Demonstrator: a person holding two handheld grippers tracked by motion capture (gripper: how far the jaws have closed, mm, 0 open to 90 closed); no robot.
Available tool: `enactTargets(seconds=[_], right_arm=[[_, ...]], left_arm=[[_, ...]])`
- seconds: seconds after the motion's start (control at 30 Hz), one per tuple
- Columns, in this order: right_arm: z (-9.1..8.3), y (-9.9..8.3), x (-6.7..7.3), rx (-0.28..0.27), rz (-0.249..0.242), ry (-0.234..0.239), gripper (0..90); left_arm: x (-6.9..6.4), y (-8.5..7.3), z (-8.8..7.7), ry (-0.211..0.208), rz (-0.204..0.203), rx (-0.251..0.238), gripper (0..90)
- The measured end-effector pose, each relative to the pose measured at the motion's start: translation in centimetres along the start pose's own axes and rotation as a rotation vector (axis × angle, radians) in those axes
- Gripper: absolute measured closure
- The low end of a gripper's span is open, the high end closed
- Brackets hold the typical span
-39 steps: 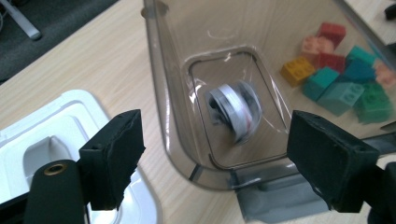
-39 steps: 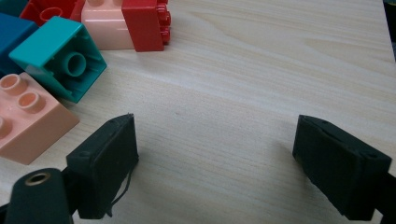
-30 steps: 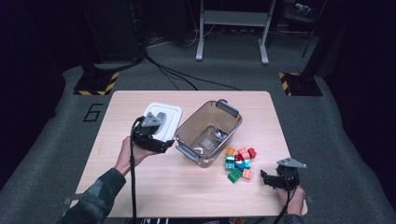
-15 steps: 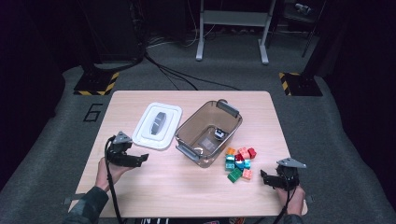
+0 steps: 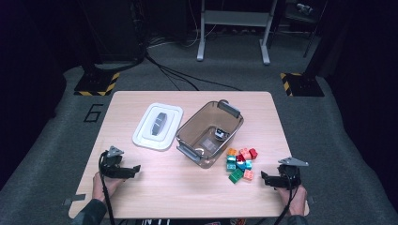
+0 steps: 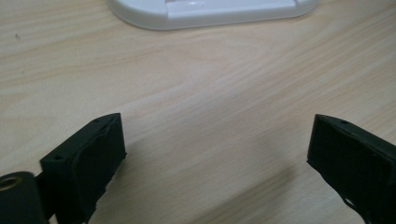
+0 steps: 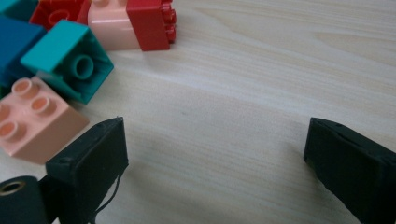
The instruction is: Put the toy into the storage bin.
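Clearly, with both jaws just opened wide on nothing, the right gripper (image 5: 267, 178) at lower right should ease left onto the nearest salmon plastic brick (image 7: 32, 119) of the pile beside the brown translucent bin (image 5: 210, 133), while the left gripper (image 5: 133, 168) waits at lower left.

Tongs (image 7: 215, 154) spread, empty — toy bricks (image 7: 65, 65) beside them.
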State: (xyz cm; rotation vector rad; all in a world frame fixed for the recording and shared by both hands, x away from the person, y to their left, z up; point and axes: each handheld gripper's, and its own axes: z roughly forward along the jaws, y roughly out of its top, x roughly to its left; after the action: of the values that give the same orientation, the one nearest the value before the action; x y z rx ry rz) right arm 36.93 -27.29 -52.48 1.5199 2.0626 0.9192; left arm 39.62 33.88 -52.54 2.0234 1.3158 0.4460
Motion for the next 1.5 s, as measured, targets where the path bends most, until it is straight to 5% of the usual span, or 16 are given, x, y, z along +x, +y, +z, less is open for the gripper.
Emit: enactTargets(seconds=[0.07,0.23,0.43,0.63,0.93,1.2,1.5], right_arm=[[0.1,0.8,0.1,0.005,0.03,0.025,0.0],[0.3,3.2,1.0,-0.008,0.002,0.047,0.0],[1.3,5.9,1.6,-0.016,-0.009,0.071,4.5],[2.8,7.7,1.9,0.027,0.019,0.092,36.1],[4.7,8.0,2.7,0.122,0.019,0.056,65.3],[4.2,8.1,2.7,0.095,0.003,0.022,67.9],[2.6,10.4,2.4,0.053,0.022,0.044,68.1]], left_arm=[[0.0,-0.2,0.1,0.013,0.025,-0.008,0.0],[-0.2,-0.5,0.3,0.025,0.09,-0.023,0.0],[-0.2,-0.6,0.2,0.025,0.089,-0.025,0.1],[-0.4,-0.5,0.4,0.027,0.093,-0.031,0.2],[-0.5,-0.5,0.4,0.016,0.102,-0.034,2.6],[-0.4,-0.4,0.4,0.015,0.105,-0.034,3.1],[-0.5,-0.3,0.6,0.016,0.099,-0.04,2.9]])
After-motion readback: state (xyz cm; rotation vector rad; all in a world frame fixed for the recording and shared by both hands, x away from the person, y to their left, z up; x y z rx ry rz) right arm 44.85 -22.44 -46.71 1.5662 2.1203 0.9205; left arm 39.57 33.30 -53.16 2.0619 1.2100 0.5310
